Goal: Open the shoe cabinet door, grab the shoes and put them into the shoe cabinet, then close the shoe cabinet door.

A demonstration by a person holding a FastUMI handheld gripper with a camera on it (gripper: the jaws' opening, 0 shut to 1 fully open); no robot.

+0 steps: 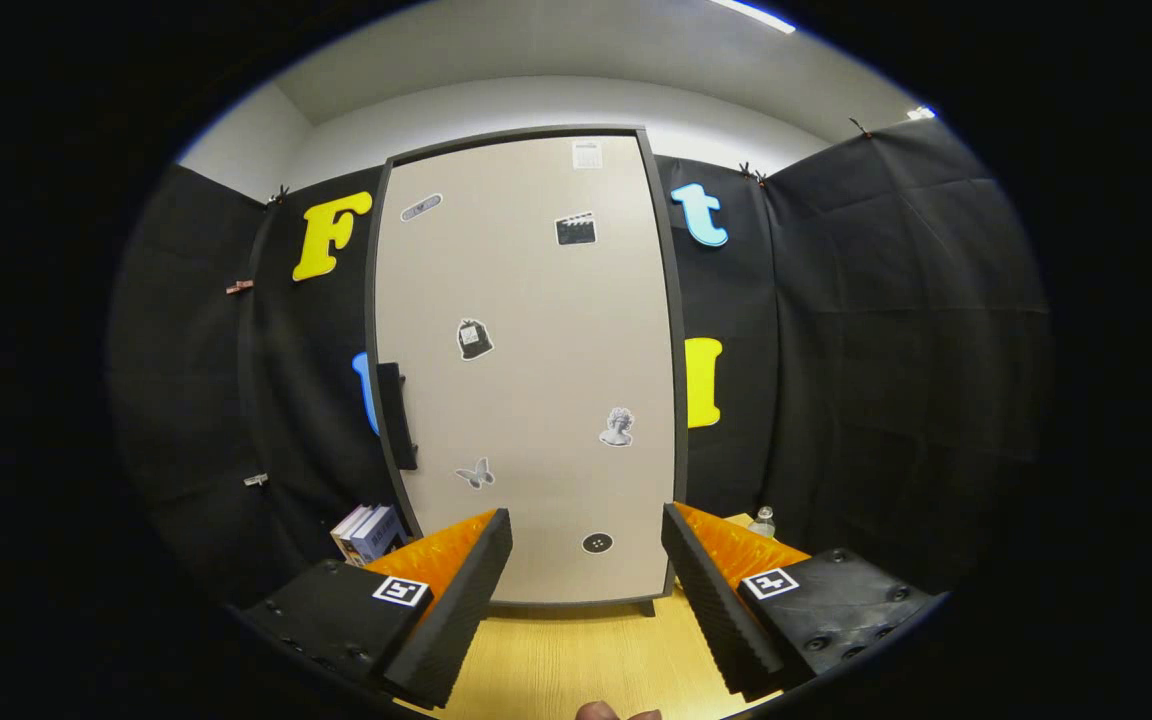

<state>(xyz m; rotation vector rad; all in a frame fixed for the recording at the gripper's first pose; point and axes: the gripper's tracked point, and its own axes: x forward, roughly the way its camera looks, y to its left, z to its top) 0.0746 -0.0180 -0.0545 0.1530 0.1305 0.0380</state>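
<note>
A tall beige shoe cabinet [531,370] stands upright on the wooden table, straight ahead of my fingers. Its door is shut and carries several small stickers. A dark handle [396,415] sits on the door's left edge, about halfway up. My gripper [586,585] is open, with its two fingers spread wide and nothing between them. The cabinet's lower edge shows in the gap between the fingers, a short way beyond the tips.
Wooden table [566,655] runs from under the fingers to the cabinet's foot. A few books [368,532] stand left of the cabinet base. A small clear bottle [762,521] stands to its right. Black cloth walls close both sides. A fingertip [604,711] shows below the gripper.
</note>
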